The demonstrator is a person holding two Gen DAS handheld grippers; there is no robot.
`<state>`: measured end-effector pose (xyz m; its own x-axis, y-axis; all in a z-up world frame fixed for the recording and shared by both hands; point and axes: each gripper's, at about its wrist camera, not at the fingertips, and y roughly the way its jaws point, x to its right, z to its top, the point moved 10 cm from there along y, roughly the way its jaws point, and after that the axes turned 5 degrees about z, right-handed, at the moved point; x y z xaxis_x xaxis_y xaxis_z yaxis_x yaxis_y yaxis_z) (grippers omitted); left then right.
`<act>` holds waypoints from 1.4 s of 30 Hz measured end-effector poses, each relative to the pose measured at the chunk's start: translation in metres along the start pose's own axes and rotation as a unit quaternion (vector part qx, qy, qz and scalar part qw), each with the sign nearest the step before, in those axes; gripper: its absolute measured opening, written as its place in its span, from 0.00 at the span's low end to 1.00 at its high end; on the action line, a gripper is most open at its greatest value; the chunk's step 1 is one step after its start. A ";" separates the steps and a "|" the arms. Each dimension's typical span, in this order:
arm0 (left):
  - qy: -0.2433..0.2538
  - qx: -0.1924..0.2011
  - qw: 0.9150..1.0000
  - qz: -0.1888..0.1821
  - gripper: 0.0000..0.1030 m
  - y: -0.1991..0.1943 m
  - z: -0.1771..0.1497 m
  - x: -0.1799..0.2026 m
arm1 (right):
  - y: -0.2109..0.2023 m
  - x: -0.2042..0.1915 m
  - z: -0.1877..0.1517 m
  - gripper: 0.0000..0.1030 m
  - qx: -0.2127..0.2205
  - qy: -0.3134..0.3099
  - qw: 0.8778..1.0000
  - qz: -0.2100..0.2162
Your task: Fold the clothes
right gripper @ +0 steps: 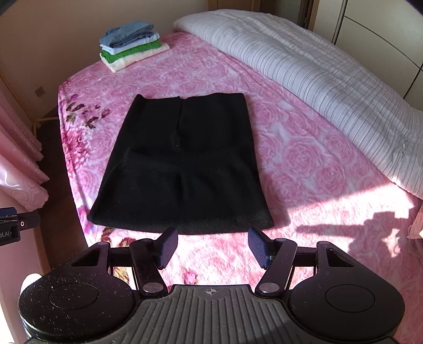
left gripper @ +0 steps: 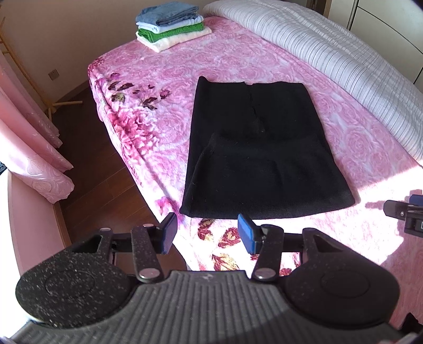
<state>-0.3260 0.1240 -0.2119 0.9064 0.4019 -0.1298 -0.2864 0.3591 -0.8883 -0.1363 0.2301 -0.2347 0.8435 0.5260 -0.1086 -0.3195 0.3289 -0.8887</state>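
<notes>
A black garment [left gripper: 259, 156] lies folded flat on the pink floral bedspread [left gripper: 185, 68]; a folded-over layer covers its near half. It also shows in the right wrist view [right gripper: 182, 169]. My left gripper [left gripper: 207, 232] is open and empty, hovering just short of the garment's near edge, toward its left corner. My right gripper [right gripper: 212, 247] is open and empty, just short of the near edge toward the right corner. Each gripper shows at the edge of the other's view, the right one [left gripper: 404, 211] and the left one [right gripper: 10, 227].
A stack of folded clothes [left gripper: 171, 25], blue, green and cream, sits at the bed's far corner [right gripper: 132, 45]. A white striped quilt [left gripper: 330, 58] lies along the right side. Pink curtains [left gripper: 31, 148] and a wooden floor [left gripper: 100, 169] are to the left of the bed.
</notes>
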 end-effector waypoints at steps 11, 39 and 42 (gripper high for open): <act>-0.064 -0.077 0.995 -0.023 0.47 0.083 -0.007 -0.015 | 0.063 0.015 0.005 0.61 -0.052 0.012 0.999 0.000; -0.476 -0.116 0.843 -0.222 0.44 0.282 -0.066 -0.049 | 0.214 0.187 -0.062 0.61 0.027 0.516 0.847 0.124; -0.477 -0.112 0.842 -0.224 0.40 0.288 -0.070 -0.049 | 0.228 0.191 -0.068 0.61 0.027 0.520 0.845 0.119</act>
<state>-0.4309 0.1489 -0.4924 0.2149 0.8007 0.5592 0.1818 0.5297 -0.8285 -0.0188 0.3524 -0.4881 0.6667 -0.3815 -0.6403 -0.5299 0.3614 -0.7672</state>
